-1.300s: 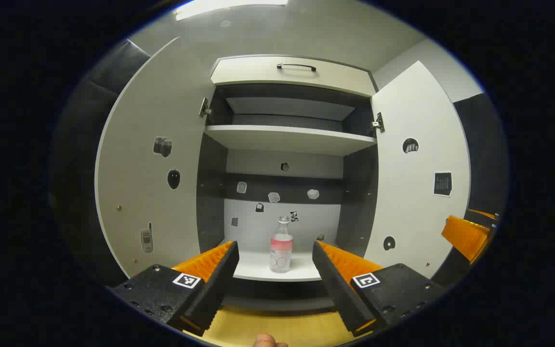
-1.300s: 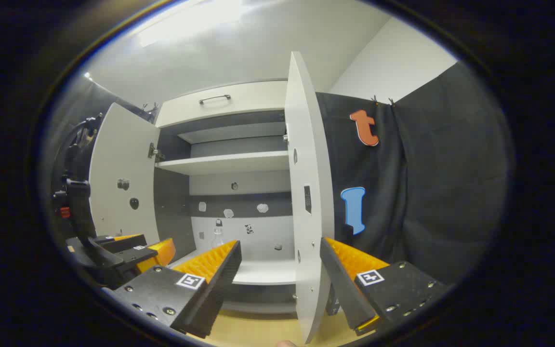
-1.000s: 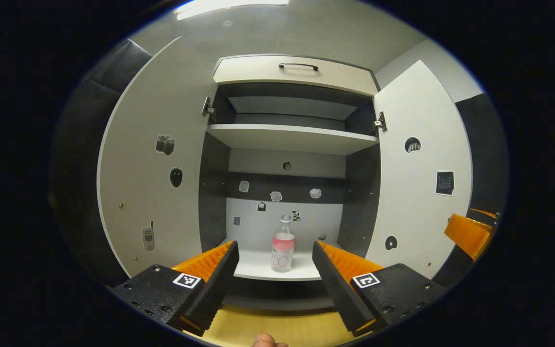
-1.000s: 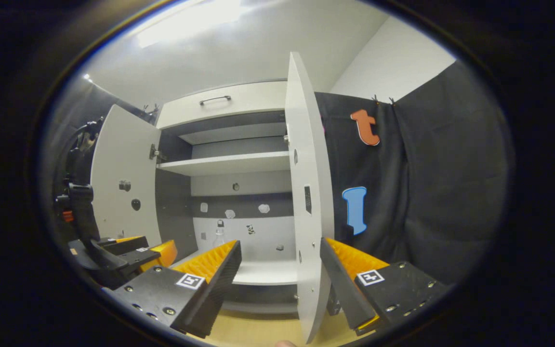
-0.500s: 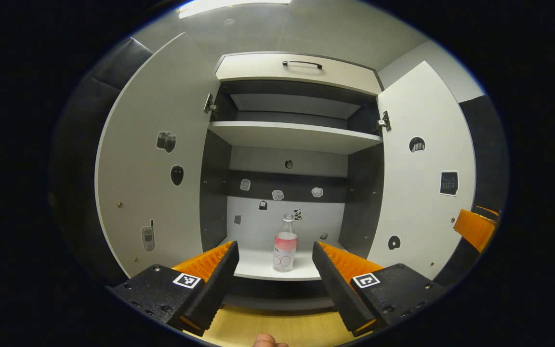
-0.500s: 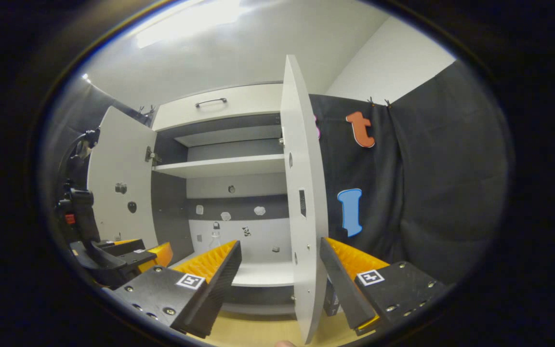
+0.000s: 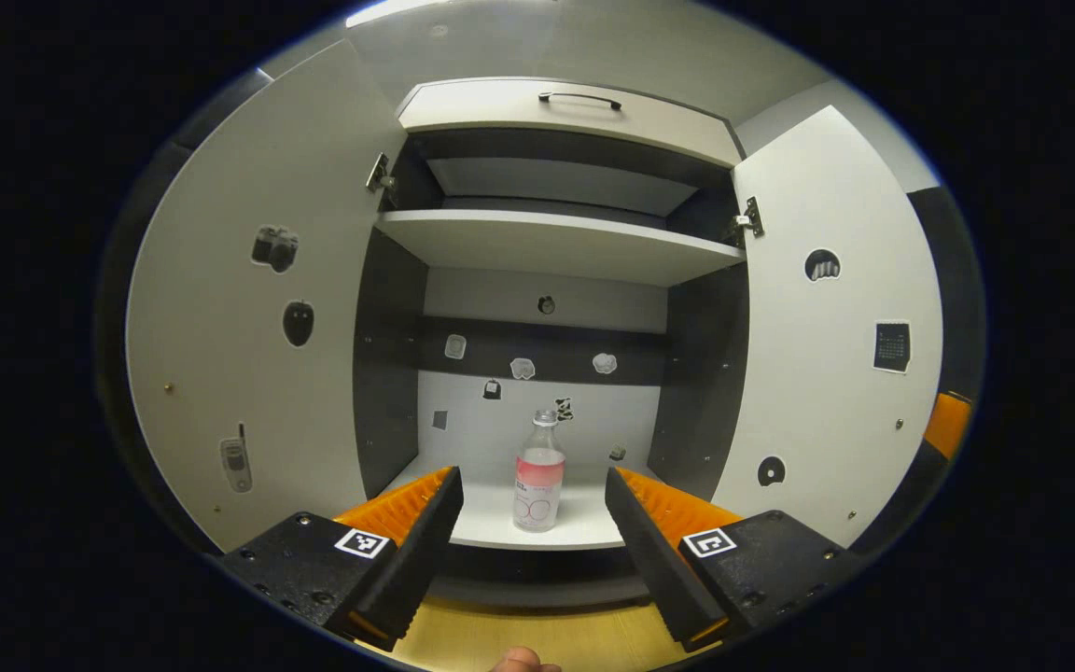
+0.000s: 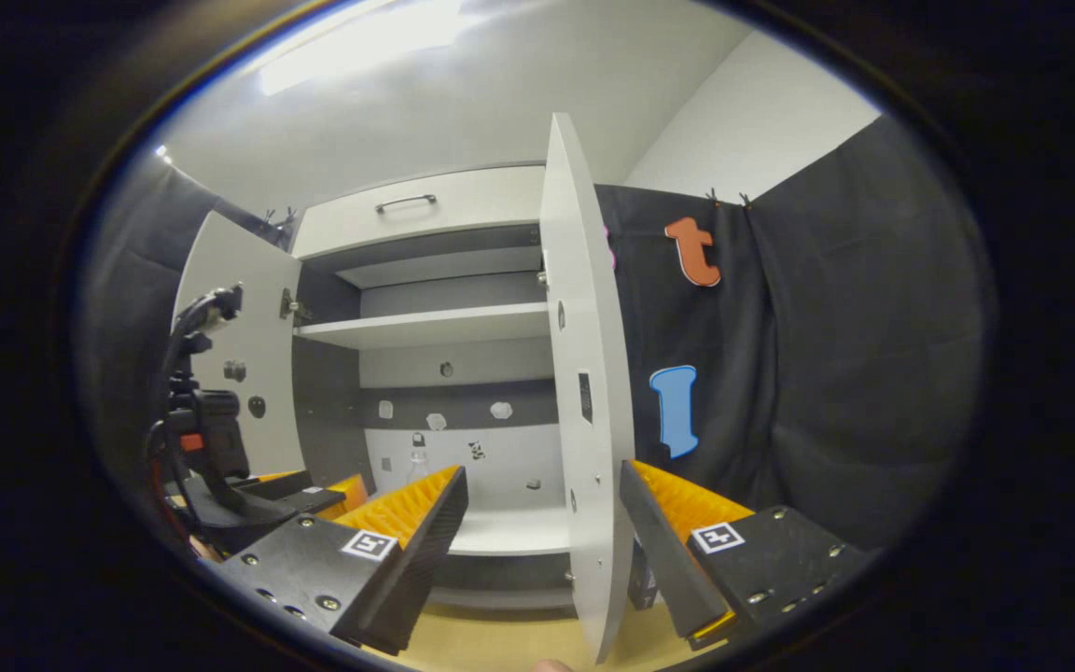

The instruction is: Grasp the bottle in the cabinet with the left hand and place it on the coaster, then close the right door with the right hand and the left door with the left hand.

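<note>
the bottle point(image 7: 537, 472) is standing upright on the cabinet's lower shelf point(image 7: 584, 523), long axis vertical, lying straight ahead of the left gripper point(image 7: 530, 509) and framed by its fingers, which are spread wide and holding nothing. the right gripper point(image 8: 543, 504), fingers likewise apart and empty, is straddling the right door point(image 8: 584, 392) edge, so the left one looks better placed for the reach.

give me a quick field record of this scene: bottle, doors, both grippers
bottle: upright on the cabinet's lower shelf, not held
left door: open
right door: open
left gripper: open, lined up with the bottle, short of it
right gripper: open, right door's edge between its fingers, not gripped
</note>
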Demonstrator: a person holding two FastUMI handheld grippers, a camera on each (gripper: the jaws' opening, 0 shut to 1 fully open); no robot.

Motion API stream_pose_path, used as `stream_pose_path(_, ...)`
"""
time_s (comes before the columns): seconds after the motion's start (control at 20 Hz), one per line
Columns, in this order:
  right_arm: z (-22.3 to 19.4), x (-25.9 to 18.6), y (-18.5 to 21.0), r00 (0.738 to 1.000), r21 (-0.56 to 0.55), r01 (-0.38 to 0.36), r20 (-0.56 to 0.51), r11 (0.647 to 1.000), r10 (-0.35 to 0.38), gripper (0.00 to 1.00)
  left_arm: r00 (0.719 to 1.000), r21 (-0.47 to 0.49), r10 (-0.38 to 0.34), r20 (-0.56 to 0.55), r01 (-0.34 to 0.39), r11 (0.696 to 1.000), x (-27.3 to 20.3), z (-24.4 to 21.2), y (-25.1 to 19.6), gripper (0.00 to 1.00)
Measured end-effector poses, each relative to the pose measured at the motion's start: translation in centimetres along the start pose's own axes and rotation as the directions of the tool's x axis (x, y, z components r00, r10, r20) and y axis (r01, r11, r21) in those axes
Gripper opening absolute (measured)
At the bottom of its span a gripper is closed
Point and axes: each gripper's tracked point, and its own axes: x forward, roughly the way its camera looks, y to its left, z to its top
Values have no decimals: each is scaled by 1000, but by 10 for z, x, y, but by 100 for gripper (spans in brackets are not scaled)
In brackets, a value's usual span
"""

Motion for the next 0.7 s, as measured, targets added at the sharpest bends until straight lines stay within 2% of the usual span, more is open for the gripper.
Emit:
stream_pose_path(0.3,3,-5,-1,997,-20,73,17,997,-73,99,996,-9,-51,-74,51,999,64,-24,-5,99)
stream_pose_path(0.7,2,-5,-26,981,-35,193,32,981,-192,99,993,26,-34,-109,37,999,156,-43,-1,99)
